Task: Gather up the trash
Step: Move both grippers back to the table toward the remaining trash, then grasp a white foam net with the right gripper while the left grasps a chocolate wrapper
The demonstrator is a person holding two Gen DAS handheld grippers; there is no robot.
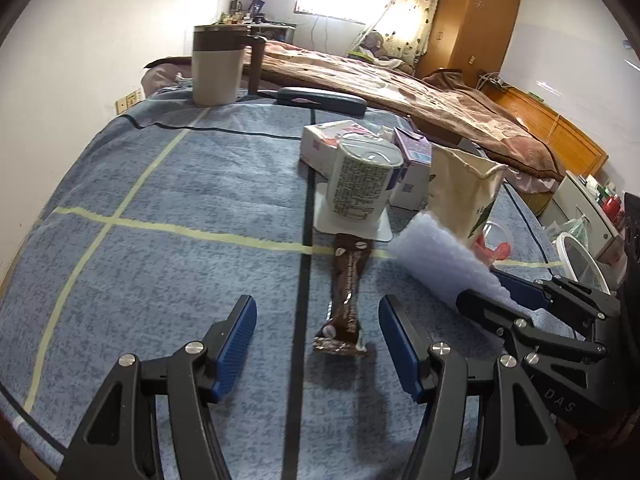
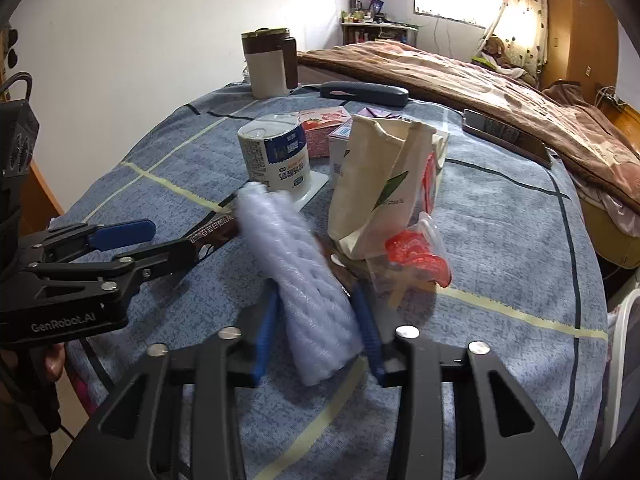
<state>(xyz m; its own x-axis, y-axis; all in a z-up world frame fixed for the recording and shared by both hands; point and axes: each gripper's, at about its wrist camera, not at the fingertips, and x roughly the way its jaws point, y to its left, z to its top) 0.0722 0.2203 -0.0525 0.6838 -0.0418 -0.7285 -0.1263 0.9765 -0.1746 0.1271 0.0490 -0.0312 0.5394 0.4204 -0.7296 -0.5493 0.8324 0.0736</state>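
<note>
A brown snack wrapper (image 1: 347, 280) lies lengthwise on the blue checked cloth (image 1: 160, 184). My left gripper (image 1: 316, 304) stands open astride its near end, both blue pads clear of it. The right gripper (image 2: 316, 296) is shut on a white foam net sleeve (image 2: 296, 256), which slants up between its pads. In the left wrist view, the sleeve (image 1: 436, 256) and right gripper (image 1: 492, 288) sit at the right. An upturned yoghurt cup (image 2: 276, 156), a torn paper bag (image 2: 372, 184) and a clear lid with red print (image 2: 416, 256) lie just beyond.
Pink (image 2: 324, 120) and purple (image 1: 412, 148) cartons stand behind the cup. Farther back are a lidded mug (image 1: 218, 64), a dark glasses case (image 1: 320, 100) and a phone (image 2: 504, 136). A bed with a brown blanket (image 1: 400, 84) runs along the far right. A white-rimmed bin (image 1: 580, 256) stands off the right edge.
</note>
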